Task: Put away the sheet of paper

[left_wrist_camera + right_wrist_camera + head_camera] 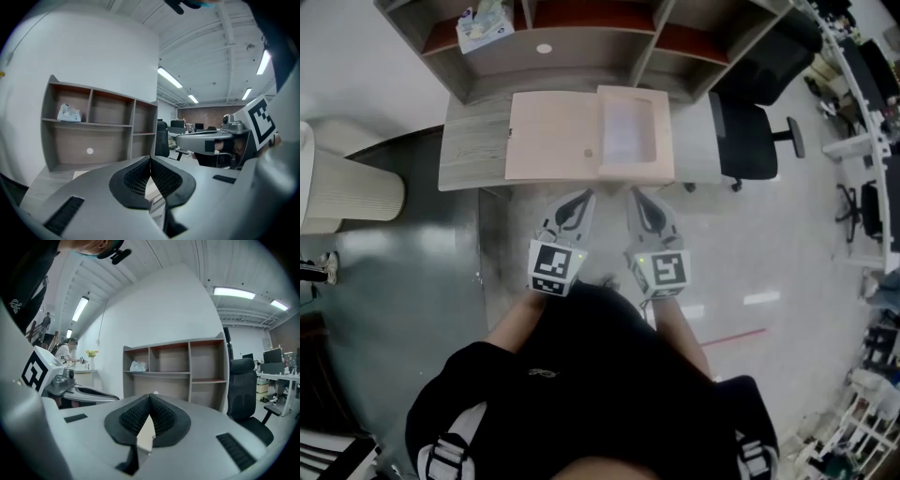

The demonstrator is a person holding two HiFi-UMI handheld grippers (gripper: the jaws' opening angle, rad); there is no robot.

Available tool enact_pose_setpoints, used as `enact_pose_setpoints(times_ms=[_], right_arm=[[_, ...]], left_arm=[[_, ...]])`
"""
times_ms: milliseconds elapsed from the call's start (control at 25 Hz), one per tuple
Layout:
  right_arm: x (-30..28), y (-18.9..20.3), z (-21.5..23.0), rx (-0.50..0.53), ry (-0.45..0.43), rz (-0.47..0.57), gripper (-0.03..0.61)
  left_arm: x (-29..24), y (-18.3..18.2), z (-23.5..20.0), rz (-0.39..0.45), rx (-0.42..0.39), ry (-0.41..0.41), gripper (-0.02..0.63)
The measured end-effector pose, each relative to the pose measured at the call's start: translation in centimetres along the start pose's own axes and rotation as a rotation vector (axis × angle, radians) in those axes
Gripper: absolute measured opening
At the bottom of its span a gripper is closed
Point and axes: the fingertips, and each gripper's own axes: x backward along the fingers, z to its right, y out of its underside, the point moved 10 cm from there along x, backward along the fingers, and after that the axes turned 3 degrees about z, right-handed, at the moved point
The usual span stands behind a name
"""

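On the grey desk lies a flat light-wood case. Its right part is a raised frame holding a pale sheet of paper. My left gripper and right gripper hover side by side just short of the desk's near edge, pointing at the case. Both are shut with nothing between the pads. In the left gripper view the left gripper has its ribbed pads pressed together, and the right gripper view shows the same for the right gripper. Pale wood shows below each pair.
A grey and brown shelf unit stands at the back of the desk, with a crumpled bag on its upper left shelf and a white disc on its back panel. A black office chair stands right of the desk, a white round stand far left.
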Motion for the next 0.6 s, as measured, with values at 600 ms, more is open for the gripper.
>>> enact_pose_setpoints(times_ms=[600], right_arm=[[9.0, 0.4, 2.7, -0.030, 0.002, 0.077, 0.017]], left_arm=[[2.8, -0.6, 9.0, 0.046, -0.014, -0.127, 0.046]])
